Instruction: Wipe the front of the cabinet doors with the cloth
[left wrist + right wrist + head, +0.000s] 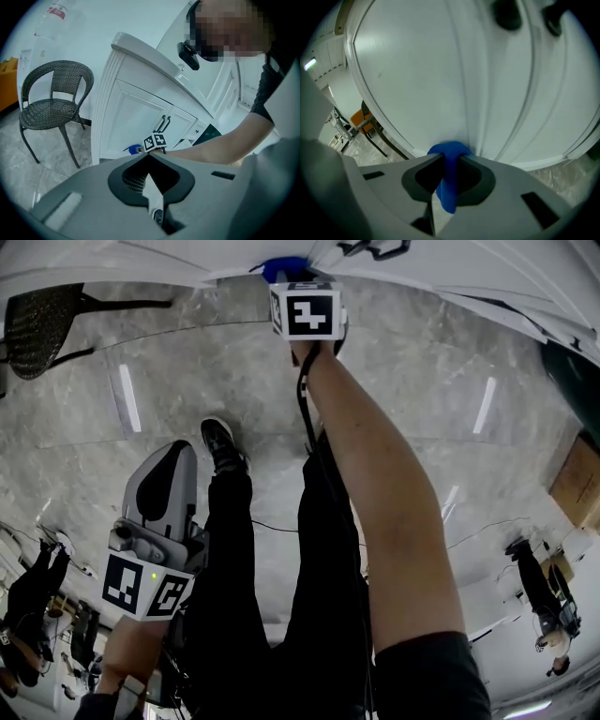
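Note:
A blue cloth (449, 161) is pinched between the jaws of my right gripper (450, 158) and pressed against the lower part of a white cabinet door (422, 70). Two black handles (508, 16) show higher up on the doors. In the head view my right arm reaches forward to the cabinet (450, 277), and the cloth (281, 268) peeks out beyond the marker cube of the right gripper (298, 279). My left gripper (178, 454) hangs low beside my leg, shut on nothing. The left gripper (147, 154) looks at the cabinet (136, 117) and cloth (133, 149) from a distance.
A dark wicker chair (51, 101) stands left of the cabinet, also seen as the chair (42, 324) in the head view. The floor is grey marble tile with a thin cable (277, 527) across it. A cardboard box (577, 484) sits at the right.

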### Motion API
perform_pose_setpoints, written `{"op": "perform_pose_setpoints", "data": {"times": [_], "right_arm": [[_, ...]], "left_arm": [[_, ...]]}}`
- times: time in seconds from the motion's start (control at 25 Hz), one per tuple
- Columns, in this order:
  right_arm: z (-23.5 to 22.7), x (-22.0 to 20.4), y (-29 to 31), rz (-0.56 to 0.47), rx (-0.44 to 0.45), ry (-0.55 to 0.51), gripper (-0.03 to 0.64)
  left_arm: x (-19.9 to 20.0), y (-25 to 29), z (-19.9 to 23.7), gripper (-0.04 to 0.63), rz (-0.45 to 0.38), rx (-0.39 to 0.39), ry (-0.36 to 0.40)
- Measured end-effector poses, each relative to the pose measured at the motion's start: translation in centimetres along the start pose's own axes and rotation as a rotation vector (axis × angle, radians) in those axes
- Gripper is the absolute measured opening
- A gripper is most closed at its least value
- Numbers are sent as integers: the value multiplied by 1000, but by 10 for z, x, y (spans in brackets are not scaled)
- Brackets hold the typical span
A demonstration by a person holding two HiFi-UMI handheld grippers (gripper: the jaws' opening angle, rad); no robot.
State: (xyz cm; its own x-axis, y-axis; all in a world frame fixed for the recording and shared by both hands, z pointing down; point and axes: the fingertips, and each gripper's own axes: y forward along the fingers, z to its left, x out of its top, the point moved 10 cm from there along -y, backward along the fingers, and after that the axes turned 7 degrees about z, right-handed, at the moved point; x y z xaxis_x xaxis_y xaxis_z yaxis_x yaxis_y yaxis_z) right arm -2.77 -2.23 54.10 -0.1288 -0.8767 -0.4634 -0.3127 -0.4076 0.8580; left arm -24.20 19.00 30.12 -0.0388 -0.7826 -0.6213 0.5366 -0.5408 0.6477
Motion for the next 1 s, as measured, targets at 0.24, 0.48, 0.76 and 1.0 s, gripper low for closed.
{"op": "perform_pose_setpoints", "data": {"times": [0.24,0.48,0.76,1.0], "right_arm": [[-31,-7,-17,-2,-8,-47,58],[-25,-38,-13,69,-30,39,57],[62,-20,8,27,79,28,57],[141,19,34,-50,168,-22,58]], "left_arm": [[3,22,-26,-2,-6,-31,-13],[-3,17,-23,-2,1,-38,-24],[-7,-20,26,-2,-3,15,-32],[-9,-54,67,-2,-19,53,-48]]}}
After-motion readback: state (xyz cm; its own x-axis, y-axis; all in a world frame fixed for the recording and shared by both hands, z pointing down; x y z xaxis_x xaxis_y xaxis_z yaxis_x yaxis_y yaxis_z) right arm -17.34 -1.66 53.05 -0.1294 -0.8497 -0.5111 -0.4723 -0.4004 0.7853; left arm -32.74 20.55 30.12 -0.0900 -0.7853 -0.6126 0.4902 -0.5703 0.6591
